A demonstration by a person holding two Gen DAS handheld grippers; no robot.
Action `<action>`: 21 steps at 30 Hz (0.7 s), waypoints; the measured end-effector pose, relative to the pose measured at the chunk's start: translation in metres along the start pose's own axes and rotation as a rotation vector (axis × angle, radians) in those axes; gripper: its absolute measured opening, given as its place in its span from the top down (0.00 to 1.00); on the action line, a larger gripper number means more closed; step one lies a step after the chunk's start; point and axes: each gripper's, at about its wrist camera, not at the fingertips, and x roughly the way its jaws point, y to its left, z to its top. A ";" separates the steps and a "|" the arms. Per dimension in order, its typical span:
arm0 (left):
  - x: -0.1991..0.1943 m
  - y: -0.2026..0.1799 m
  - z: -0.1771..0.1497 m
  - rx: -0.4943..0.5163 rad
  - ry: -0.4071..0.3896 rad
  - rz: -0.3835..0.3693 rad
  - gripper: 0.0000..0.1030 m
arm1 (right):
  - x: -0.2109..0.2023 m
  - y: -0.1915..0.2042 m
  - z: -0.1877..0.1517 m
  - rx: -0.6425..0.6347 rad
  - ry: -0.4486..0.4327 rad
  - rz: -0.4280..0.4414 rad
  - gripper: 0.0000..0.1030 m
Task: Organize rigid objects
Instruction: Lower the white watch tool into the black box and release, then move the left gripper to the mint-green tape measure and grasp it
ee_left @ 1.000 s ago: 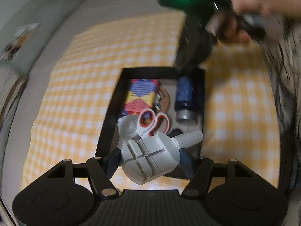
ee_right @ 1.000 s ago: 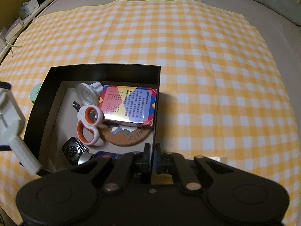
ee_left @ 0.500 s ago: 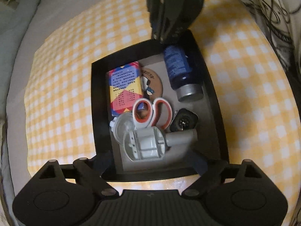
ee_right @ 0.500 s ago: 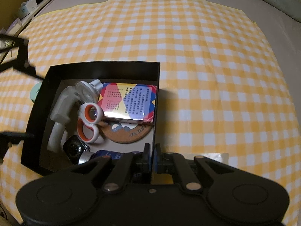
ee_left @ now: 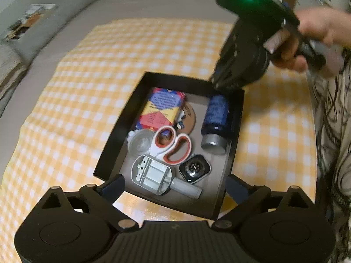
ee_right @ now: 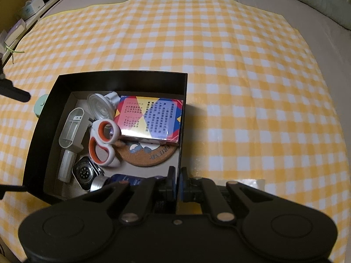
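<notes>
Your black box point(ee_left: 235, 129) on the checked cloth point(ee_right: 219, 54) already holds nearly everything; only a green item point(ee_right: 40, 105) beside its wall looks left. Your right gripper point(ee_right: 176, 183) is clenched on that wall. Your left gripper point(ee_left: 173, 182), jaws just opened, holds nothing. The grey tool point(ee_left: 161, 178) lies flat inside, handle toward the watch point(ee_left: 194, 171).

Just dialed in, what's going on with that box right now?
A person with a gripper in each hand is packing items into a black box on a checked cloth. The left gripper has just opened and is empty; the grey tool lies in the box beside the scissors and the watch. The right gripper is shut on the box's wall. A mint-green object lies outside the box.
</notes>
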 end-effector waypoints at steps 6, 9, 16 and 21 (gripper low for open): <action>-0.022 -0.002 -0.008 -0.161 -0.095 0.035 0.00 | -0.004 -0.001 -0.004 -0.006 -0.005 0.007 0.96; -0.030 -0.002 -0.013 -0.243 -0.150 0.074 0.00 | -0.003 -0.005 -0.004 -0.008 -0.007 0.009 0.96; -0.047 0.003 -0.028 -0.446 -0.256 0.166 0.00 | -0.008 -0.014 -0.007 -0.008 -0.020 0.009 0.96; -0.054 0.008 -0.041 -0.556 -0.330 0.238 0.00 | -0.012 -0.012 -0.009 -0.002 -0.034 -0.003 0.96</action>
